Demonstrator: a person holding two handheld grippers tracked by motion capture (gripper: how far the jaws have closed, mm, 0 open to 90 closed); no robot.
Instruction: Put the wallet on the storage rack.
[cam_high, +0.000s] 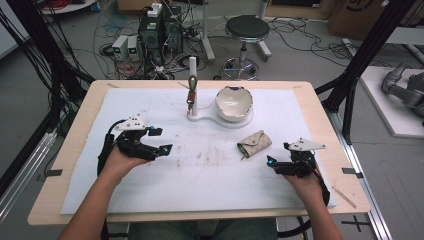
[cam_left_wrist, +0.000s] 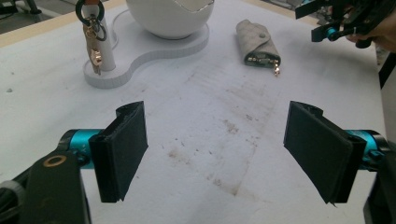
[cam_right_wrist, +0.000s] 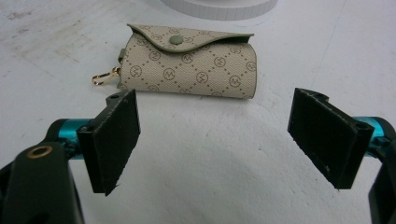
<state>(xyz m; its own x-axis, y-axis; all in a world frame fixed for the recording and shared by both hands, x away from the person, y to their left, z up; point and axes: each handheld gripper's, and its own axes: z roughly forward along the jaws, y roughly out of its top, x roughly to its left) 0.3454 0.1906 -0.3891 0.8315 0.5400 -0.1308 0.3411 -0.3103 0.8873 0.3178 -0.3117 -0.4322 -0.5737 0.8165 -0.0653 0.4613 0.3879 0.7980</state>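
Right claw (cam_right_wrist: 212, 140) agape, pouch (cam_right_wrist: 189, 63) just ahead

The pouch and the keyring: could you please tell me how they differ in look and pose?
The pouch is beige patterned fabric with a snapped flap, while the keyring is a dark ring with a brown strap and gold clasp. The pouch lies flat on the white mat; the keyring hangs upright on the stand's post. Both have gold-coloured metal clips, and neither is held.

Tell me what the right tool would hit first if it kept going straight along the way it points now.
Probably the beige key pouch. The right tool stands open with the pouch lying on the white mat straight ahead of its jaws, bare mat between. Depth is hard to judge, but nothing else lies nearer in that line.
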